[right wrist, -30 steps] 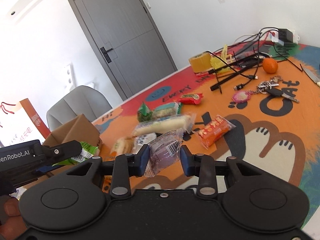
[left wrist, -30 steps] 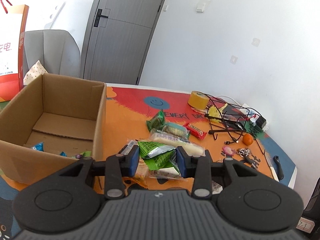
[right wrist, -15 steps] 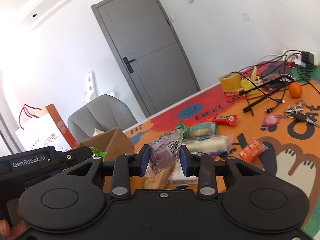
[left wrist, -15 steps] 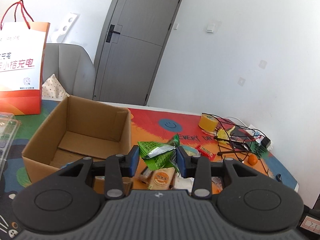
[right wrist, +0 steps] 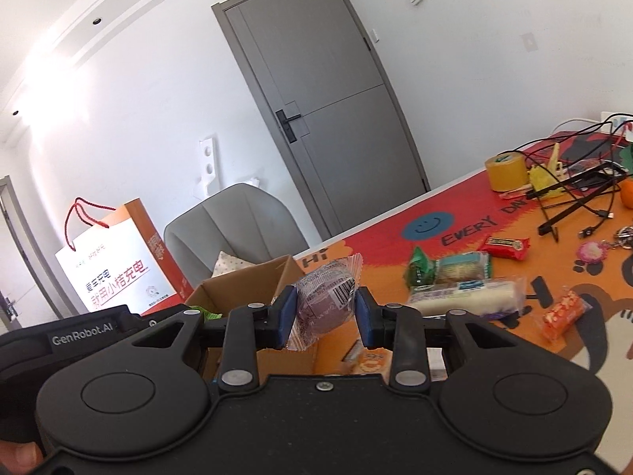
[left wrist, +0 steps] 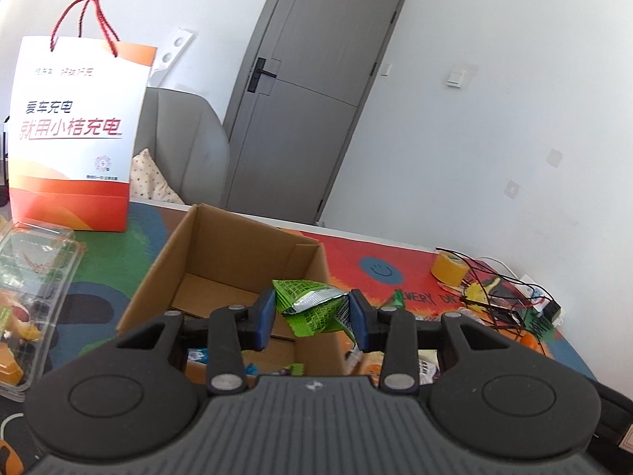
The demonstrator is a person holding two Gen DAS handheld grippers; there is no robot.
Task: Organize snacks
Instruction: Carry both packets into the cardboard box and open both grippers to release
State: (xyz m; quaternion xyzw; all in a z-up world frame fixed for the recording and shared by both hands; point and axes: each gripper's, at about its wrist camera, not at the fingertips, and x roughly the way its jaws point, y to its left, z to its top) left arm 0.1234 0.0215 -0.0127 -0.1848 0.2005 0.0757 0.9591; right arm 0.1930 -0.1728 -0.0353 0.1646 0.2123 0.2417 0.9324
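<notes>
Cardboard forms the open box [left wrist: 221, 261], which is seen just below and behind the left gripper [left wrist: 311, 312], itself clenched on a crumpled green packet [left wrist: 312, 310] held over the box's right wall. The right gripper [right wrist: 325, 312], clamped on a clear-wrapped purple snack [right wrist: 326, 304], is judged farther off, the box [right wrist: 241, 289] lying left of centre in its view. Loose snacks [right wrist: 467, 297] are scattered at mid-right on an orange printed table mat [right wrist: 395, 237], with a grey door [right wrist: 328, 118] and white walls behind.

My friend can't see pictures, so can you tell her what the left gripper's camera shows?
The left gripper is shut on a crinkly green snack packet, held above an open cardboard box with a few small snacks inside. Behind the box stand an orange-and-white paper bag, a gray chair and a gray door.
</notes>
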